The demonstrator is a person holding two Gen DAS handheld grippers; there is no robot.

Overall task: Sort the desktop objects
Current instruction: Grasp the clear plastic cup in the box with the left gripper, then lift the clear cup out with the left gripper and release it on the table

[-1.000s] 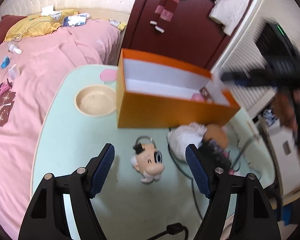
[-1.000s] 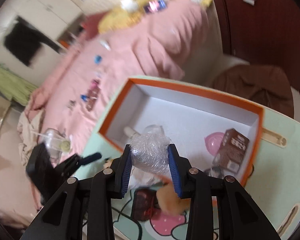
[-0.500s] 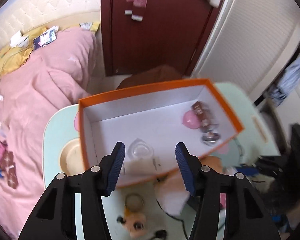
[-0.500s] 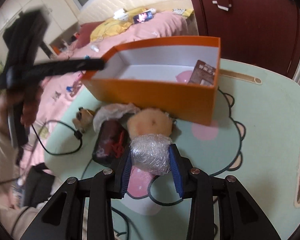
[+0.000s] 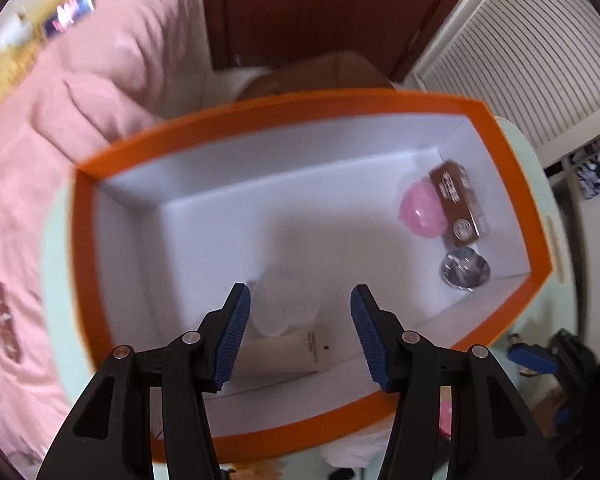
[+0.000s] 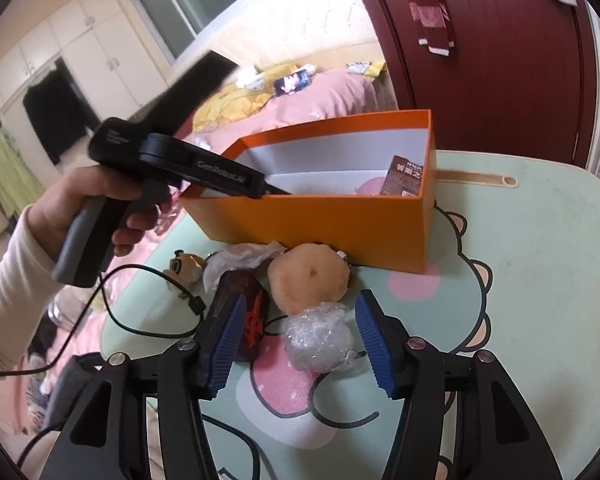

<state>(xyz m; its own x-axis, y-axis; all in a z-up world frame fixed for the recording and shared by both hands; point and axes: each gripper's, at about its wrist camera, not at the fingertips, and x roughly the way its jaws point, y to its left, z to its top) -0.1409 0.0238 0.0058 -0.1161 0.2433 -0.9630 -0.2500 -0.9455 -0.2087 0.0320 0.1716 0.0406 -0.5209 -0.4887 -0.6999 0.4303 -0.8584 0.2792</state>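
Right gripper (image 6: 296, 340) wide open, bubble-wrap bundle (image 6: 320, 338) between fingers; left gripper (image 5: 300, 334) open, empty, over orange box (image 5: 284, 106).

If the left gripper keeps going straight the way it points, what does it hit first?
Probably the pale, blurred translucent item lying in the orange box, between the open left gripper fingers, with the cream tube just beside it. Depth is unclear.

left gripper (image 5: 300, 334): black arms, ribbed blue pads, silver screws | left hand (image 6: 96, 200): bare skin, cream sleeve
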